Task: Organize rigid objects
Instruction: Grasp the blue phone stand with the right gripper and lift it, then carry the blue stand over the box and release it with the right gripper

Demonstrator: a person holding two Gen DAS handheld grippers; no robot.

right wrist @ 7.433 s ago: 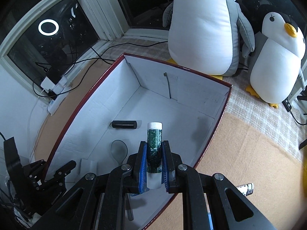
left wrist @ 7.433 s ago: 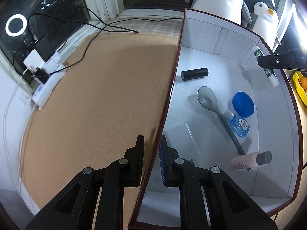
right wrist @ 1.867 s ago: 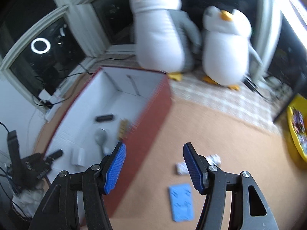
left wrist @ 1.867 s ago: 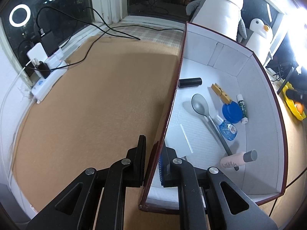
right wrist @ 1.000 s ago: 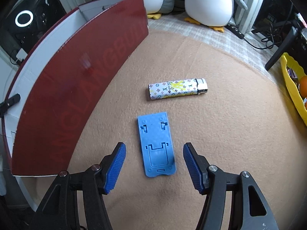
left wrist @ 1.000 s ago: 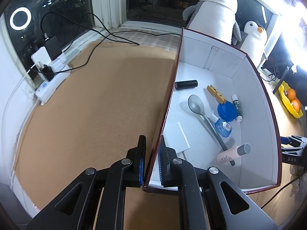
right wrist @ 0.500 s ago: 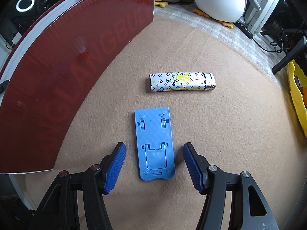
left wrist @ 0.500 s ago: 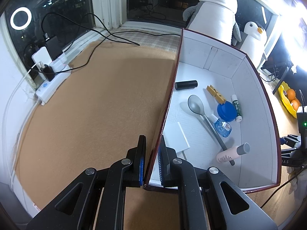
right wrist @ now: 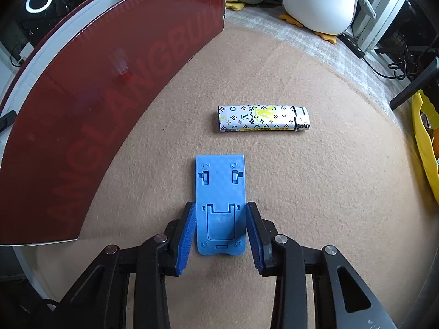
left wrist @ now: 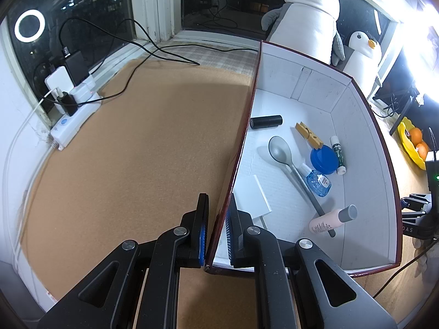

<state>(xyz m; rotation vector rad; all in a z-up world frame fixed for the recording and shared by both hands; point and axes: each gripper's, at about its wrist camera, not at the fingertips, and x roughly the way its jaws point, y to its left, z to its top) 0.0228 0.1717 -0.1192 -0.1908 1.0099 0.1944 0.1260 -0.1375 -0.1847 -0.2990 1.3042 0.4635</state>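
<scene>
Tan tabletop (right wrist: pixel 329 178) carries a red box (left wrist: pixel 365 137) containing spoon (left wrist: pixel 285 156), blue lid (left wrist: pixel 323 160), clothespin (left wrist: pixel 308 135). Left tongs (left wrist: pixel 216 219) clamp its wall. Right tongs (right wrist: pixel 221 230) straddle the blue stand (right wrist: pixel 219 192), released.

Your remaining loose items: a flat blue plastic phone stand (right wrist: pixel 220 205), lying folded on the tan mat just beside the box's red outer wall, and a white monogram-patterned lighter (right wrist: pixel 263 118) lying crosswise just beyond it. Your white-lined box (left wrist: pixel 365 148) already holds a black cylinder (left wrist: pixel 266 122), grey spoon (left wrist: pixel 290 161), wooden clothespin (left wrist: pixel 308 135), blue lid (left wrist: pixel 323 160), green-labelled tube (left wrist: pixel 338 155), small blue bottle (left wrist: pixel 317 181), pink bottle (left wrist: pixel 332 219) and white card (left wrist: pixel 253 194), all lying flat.
</scene>
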